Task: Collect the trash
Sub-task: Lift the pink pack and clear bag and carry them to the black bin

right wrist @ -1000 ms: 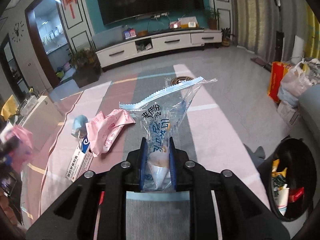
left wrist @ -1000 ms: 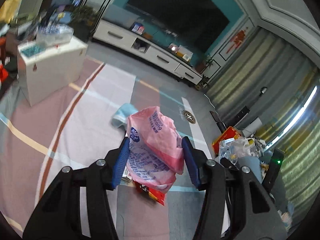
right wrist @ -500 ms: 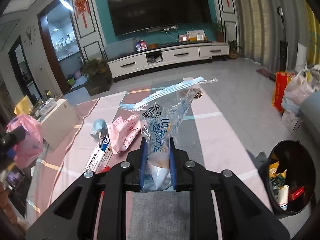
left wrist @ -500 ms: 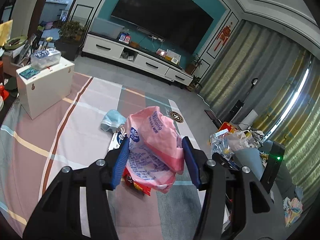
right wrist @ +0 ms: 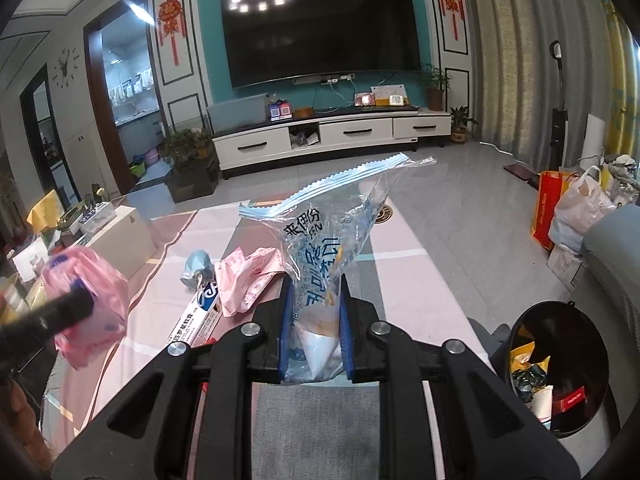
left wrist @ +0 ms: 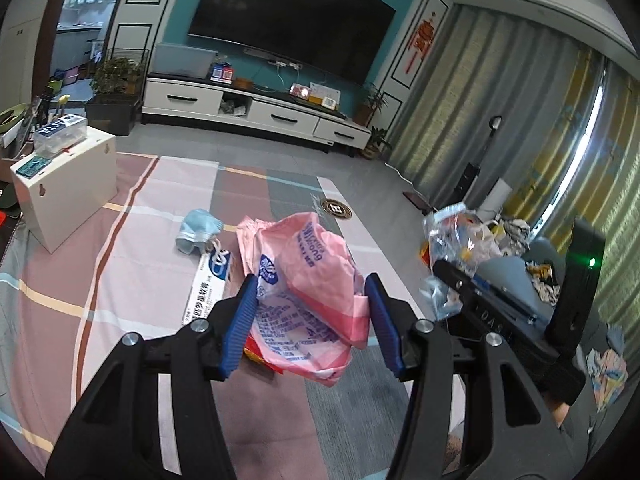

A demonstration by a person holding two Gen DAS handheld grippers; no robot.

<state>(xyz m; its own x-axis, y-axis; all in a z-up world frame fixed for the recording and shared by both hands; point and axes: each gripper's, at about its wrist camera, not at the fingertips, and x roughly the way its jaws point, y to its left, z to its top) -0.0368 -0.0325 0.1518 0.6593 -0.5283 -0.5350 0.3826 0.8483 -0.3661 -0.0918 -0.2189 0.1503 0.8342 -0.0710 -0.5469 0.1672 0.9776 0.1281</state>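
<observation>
Right gripper [right wrist: 314,334] is clamping the clear zip bag [right wrist: 328,256], held upright; black trash bin [right wrist: 556,364] is sitting low to its right, so right is nearer. Left gripper [left wrist: 312,320] is pinching the pink wrapper [left wrist: 308,280]; bin is lying beyond the right gripper.

A large dark television [right wrist: 322,30] hangs on a teal wall [right wrist: 208,40], reflecting ceiling lights. Below it runs a low white TV cabinet [right wrist: 332,136] with black handles, a potted plant [right wrist: 434,82] at its right end. Red knot ornaments [right wrist: 171,20] flank the screen. The floor is grey tile [right wrist: 460,168], partly covered by a rug [left wrist: 132,216] in pink and grey blocks with thin stripes. Pale curtains [left wrist: 472,96] cover the right side. A white box-like cabinet [left wrist: 64,180] stands at the left, and a doorway [right wrist: 128,92] opens beyond.
</observation>
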